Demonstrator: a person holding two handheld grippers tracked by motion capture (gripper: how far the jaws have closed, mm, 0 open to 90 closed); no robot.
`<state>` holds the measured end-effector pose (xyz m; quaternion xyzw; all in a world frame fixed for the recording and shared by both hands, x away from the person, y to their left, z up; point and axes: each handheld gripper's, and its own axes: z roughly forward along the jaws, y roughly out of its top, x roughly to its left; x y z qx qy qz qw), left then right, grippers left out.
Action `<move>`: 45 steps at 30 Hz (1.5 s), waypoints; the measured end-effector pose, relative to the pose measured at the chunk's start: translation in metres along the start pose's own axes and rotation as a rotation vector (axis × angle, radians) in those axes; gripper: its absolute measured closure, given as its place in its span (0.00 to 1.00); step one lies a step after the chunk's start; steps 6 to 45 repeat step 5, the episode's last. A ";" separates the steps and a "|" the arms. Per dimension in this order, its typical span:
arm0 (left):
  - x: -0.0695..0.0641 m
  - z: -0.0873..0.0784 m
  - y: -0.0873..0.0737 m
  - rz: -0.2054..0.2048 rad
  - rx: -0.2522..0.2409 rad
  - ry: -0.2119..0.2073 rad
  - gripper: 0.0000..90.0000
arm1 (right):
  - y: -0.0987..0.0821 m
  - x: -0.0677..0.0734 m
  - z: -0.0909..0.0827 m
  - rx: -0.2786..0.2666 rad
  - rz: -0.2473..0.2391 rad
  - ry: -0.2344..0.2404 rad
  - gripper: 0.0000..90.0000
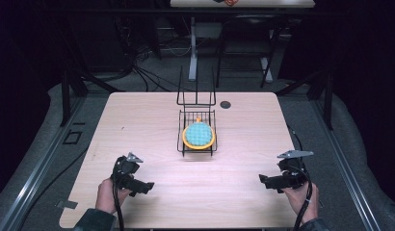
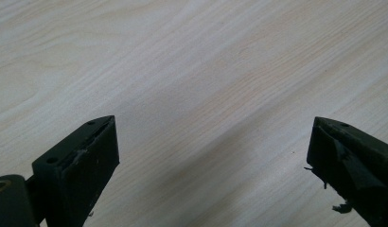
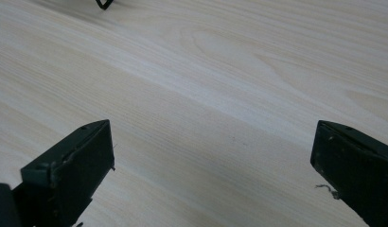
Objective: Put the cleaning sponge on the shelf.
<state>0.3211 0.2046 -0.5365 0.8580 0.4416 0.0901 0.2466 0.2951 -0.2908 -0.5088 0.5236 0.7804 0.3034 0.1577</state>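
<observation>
A black wire basket [image 1: 182, 142] stands at the middle of the light wooden table [image 1: 138, 125], its tall handle frame raised at the far end. Inside it lies a round teal pad on an orange disc [image 1: 199, 135]. My left gripper [image 1: 148, 186] hovers near the front left of the table, open, with bare wood between its jaws [image 2: 211, 142]. My right gripper [image 1: 263, 180] is held near the front right, also open over bare wood [image 3: 211, 146]. Both point inward toward the table's middle. A corner of the basket's wire [image 3: 103, 4] shows at the top of the right gripper view.
A small dark round cap [image 1: 225, 104] sits on the table behind the basket at the right. Beyond the far edge are a table leg, cables and black frame struts on a grey floor.
</observation>
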 end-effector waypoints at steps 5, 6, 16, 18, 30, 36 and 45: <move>0.000 0.000 0.000 -0.001 0.000 0.000 0.03 | -0.001 -0.001 0.000 0.008 0.007 0.005 0.00; 0.000 0.000 0.000 -0.001 0.000 0.000 0.03 | -0.001 -0.001 0.000 0.008 0.007 0.005 0.00; 0.000 0.000 0.000 -0.001 0.000 0.000 0.03 | -0.001 -0.001 0.000 0.008 0.007 0.005 0.00; 0.000 0.000 0.000 -0.001 0.000 0.000 0.03 | -0.001 -0.001 0.000 0.008 0.007 0.005 0.00; 0.000 0.000 0.000 -0.001 0.000 0.000 0.03 | -0.001 -0.001 0.000 0.008 0.007 0.005 0.00; 0.000 0.000 0.000 -0.001 0.000 0.000 0.03 | -0.001 -0.001 0.000 0.008 0.007 0.005 0.00; 0.000 0.000 0.000 -0.001 0.000 0.000 0.03 | -0.001 -0.001 0.000 0.008 0.007 0.005 0.00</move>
